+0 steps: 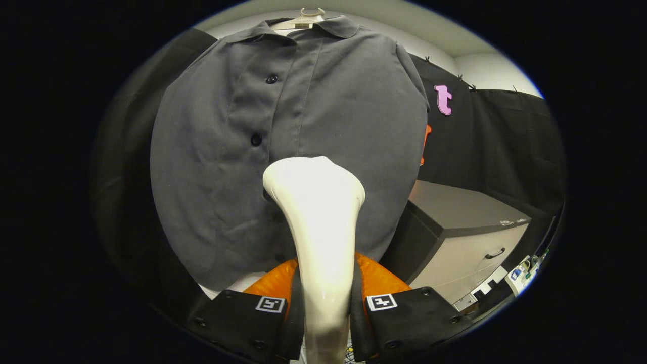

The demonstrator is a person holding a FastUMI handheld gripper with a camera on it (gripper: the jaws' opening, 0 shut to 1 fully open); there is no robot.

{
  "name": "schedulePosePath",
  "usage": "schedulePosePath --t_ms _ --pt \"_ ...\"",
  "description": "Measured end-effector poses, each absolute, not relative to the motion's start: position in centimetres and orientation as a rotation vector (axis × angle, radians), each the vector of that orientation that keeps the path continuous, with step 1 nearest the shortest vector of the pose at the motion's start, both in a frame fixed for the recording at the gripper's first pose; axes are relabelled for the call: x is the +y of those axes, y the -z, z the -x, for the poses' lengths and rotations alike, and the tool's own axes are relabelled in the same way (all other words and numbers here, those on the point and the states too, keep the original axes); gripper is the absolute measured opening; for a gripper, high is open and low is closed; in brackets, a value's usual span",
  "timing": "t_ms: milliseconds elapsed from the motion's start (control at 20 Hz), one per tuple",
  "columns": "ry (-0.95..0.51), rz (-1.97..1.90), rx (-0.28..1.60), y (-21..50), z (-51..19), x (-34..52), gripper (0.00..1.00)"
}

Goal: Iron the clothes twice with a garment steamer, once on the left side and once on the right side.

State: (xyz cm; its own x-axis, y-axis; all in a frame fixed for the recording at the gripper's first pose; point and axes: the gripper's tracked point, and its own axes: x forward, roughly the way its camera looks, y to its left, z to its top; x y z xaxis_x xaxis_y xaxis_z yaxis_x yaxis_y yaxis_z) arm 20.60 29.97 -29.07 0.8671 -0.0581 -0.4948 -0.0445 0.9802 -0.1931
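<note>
shirt (pixel 283 151): dark grey, hung on a pale hanger (pixel 309 19) in front of the black booth wall; it hangs flat and faces the gripper, collar up, hem down, so its long axis runs top to bottom
shirt handling: soft, light cloth, I judge; it would swing or fold back under a hard push, so a light touch suits it better than pressure
buttons (pixel 271 79): a row down the placket, a little left of the steamer; hard bumps the head may catch on
steamer (pixel 316 222): a glossy cream body, narrow at the neck between the fingers, flaring to a broad head just ahead of them; its long axis runs straight forward along the fingers, head pointing at the shirt's lower middle, near the placket. Whether the head touches the cloth I cannot tell
steamer handling: stiff and smooth plastic, likely slippery and somewhat top-heavy; the narrow neck is the sensible hold, and that is where it is held
gripper (pixel 326 308): fingers closed narrow, one on each side of the neck, both pressing on it
orange part (pixel 376 278): a rounded orange shape behind the fingers, under the shirt's hem; what it is I cannot say
cabinet (pixel 470 232): a pale drawer unit with a dark handle, right of the shirt, well apart from the steamer
</note>
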Motion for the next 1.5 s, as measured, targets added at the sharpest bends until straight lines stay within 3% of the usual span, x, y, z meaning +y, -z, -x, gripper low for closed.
schedulePosePath --t_ms 900,1150,1500 --pt "0.008 0.201 0.649 36.3 -15.9 28.1 0.45" --pt "0.018 0.181 0.598 32.8 -15.9 27.9 0.45" --pt "-0.030 0.105 0.380 20.3 -18.4 30.5 0.45"
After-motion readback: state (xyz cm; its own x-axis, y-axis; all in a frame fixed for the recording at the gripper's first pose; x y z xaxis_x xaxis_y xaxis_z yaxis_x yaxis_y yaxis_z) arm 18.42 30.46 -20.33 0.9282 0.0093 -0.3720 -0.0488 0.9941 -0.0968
